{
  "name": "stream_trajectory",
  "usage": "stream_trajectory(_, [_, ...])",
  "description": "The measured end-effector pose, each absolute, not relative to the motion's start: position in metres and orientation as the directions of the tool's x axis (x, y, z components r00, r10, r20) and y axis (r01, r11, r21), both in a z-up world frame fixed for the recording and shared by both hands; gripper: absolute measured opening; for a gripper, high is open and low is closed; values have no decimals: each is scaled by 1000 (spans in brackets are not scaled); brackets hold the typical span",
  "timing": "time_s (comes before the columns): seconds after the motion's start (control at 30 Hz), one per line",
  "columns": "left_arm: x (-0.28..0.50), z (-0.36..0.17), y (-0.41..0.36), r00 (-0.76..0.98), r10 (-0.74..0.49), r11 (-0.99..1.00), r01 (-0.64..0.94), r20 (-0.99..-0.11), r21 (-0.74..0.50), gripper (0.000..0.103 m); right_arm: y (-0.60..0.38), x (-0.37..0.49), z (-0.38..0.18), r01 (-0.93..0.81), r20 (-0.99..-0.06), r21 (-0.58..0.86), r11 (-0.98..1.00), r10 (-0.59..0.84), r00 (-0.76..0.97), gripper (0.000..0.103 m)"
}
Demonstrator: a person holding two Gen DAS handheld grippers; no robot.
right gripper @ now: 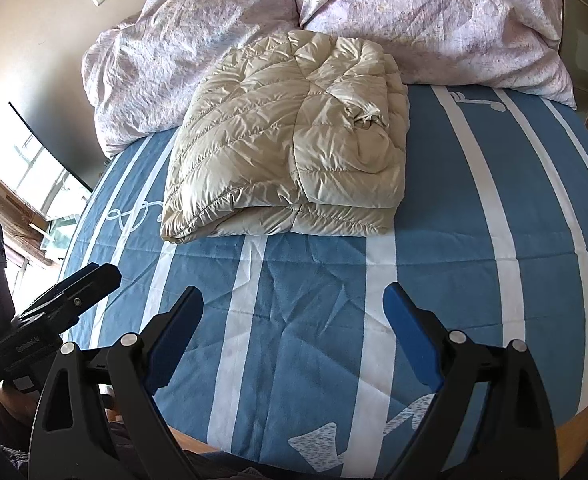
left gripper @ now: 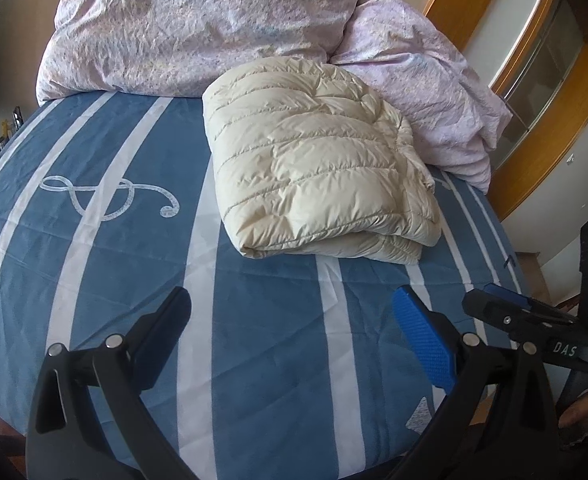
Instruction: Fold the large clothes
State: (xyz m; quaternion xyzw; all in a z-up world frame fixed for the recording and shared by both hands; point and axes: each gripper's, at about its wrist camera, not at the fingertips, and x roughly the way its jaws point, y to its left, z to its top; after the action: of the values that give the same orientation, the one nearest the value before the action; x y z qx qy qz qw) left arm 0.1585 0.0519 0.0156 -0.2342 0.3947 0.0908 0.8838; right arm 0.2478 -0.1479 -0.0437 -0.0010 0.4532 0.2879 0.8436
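A cream quilted down jacket [left gripper: 318, 160] lies folded into a thick rectangle on the blue and white striped bed sheet [left gripper: 134, 240]. It also shows in the right wrist view [right gripper: 290, 152], with a sleeve or collar bunched on top. My left gripper [left gripper: 294, 340] is open and empty, hovering over the sheet near the bed's front edge, well short of the jacket. My right gripper [right gripper: 294, 332] is open and empty too, likewise short of the jacket. The right gripper shows at the right of the left wrist view [left gripper: 506, 304], and the left gripper at the left of the right wrist view [right gripper: 82, 284].
A crumpled pink floral duvet [left gripper: 198, 24] is piled at the head of the bed behind the jacket, also in the right wrist view [right gripper: 434, 16]. A wooden cabinet with glass [left gripper: 542, 72] stands right of the bed. A window [right gripper: 34, 176] is to the left.
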Motion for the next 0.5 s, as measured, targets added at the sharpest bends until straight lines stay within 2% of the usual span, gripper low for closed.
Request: stream_trajectory(0.5, [159,17,48,690,-67,873,-310,-721,-378,100,-146,247,-46,-495,-769,256,831,485,416,93])
